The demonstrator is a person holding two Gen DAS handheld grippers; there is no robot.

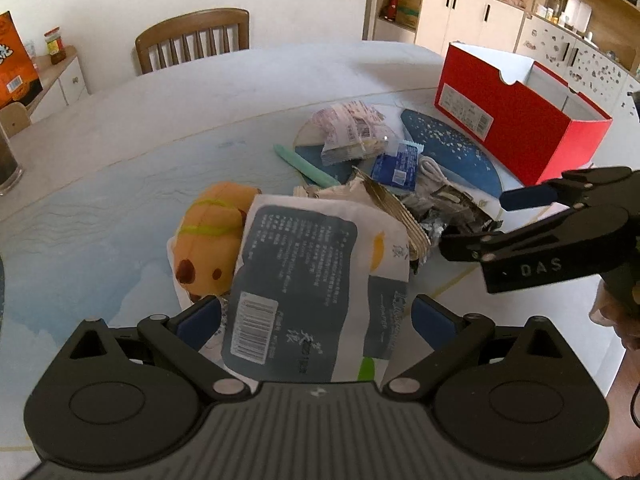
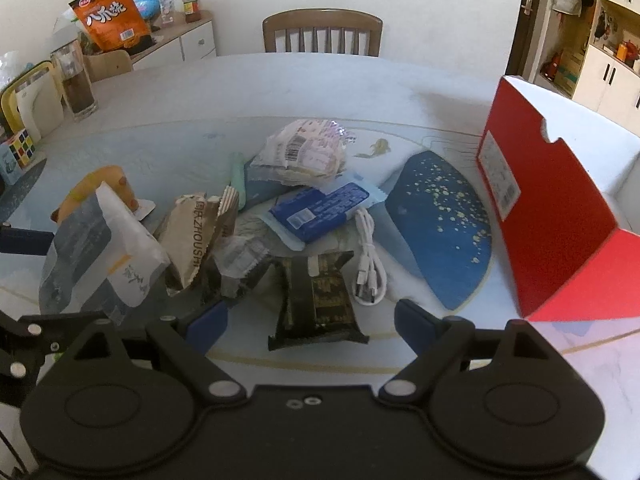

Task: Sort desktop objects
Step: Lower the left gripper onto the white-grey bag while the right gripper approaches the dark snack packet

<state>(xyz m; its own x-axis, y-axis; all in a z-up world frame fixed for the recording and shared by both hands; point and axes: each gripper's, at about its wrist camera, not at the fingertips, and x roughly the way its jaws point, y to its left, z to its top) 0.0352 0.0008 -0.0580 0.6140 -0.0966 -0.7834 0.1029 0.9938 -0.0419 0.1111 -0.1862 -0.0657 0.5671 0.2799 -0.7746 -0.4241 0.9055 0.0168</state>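
Observation:
My left gripper (image 1: 316, 314) has its jaws spread on either side of a white and dark grey snack bag (image 1: 308, 280), which also shows in the right wrist view (image 2: 100, 256); I cannot tell if the pads touch it. An orange plush toy (image 1: 208, 240) lies just behind the bag. My right gripper (image 2: 310, 320) is open and empty over a dark snack packet (image 2: 316, 296). A white cable (image 2: 370, 260), a blue packet (image 2: 320, 212), a pink packet (image 2: 304, 152), a brown wrapper (image 2: 192, 236) and a green stick (image 2: 238, 176) lie in a pile.
An open red shoebox (image 2: 540, 200) stands at the right on the round table (image 2: 280, 92). A blue fan-shaped mat (image 2: 444, 220) lies beside it. A glass (image 2: 78, 84), a Rubik's cube (image 2: 20, 148) and a wooden chair (image 2: 322, 32) are at the far side.

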